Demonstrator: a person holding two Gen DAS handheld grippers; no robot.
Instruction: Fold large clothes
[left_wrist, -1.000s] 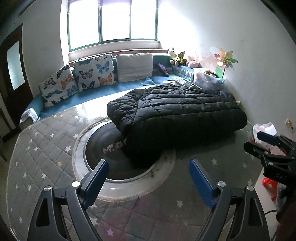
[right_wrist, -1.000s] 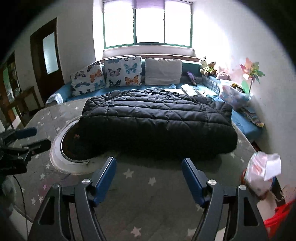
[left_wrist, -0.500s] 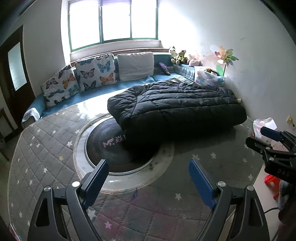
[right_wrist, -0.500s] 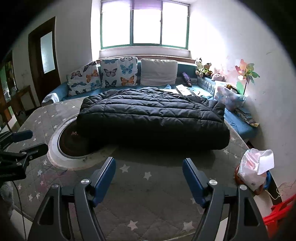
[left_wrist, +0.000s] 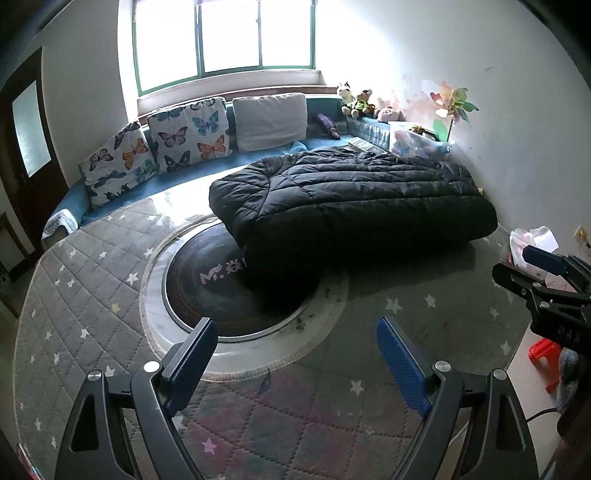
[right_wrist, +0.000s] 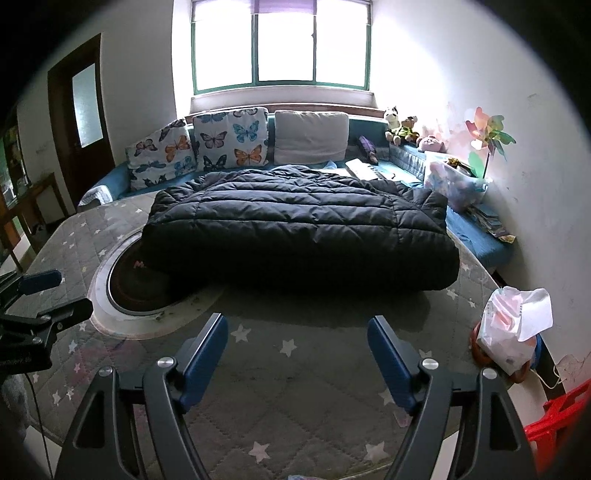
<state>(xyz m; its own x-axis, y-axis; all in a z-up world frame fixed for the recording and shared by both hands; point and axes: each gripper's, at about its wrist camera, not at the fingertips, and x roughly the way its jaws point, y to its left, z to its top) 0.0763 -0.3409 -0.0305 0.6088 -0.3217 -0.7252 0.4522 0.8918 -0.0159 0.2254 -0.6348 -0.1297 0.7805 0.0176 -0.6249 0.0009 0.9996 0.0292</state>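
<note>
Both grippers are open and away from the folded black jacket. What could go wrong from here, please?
The puffy black jacket looks springy, so its fold may open again. One end overhangs the round glass inset, perhaps a slippery base. The plastic bag sits at the table edge; the right gripper could knock it.

Folded black jacket (right_wrist: 295, 229), apparently untouched

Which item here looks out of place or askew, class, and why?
The folded black puffer jacket lies skewed on the table, one corner overhanging the round dark inset and hiding part of its lettering. Both grippers are empty, fingers apart. Nothing looks spilled or damaged.
</note>
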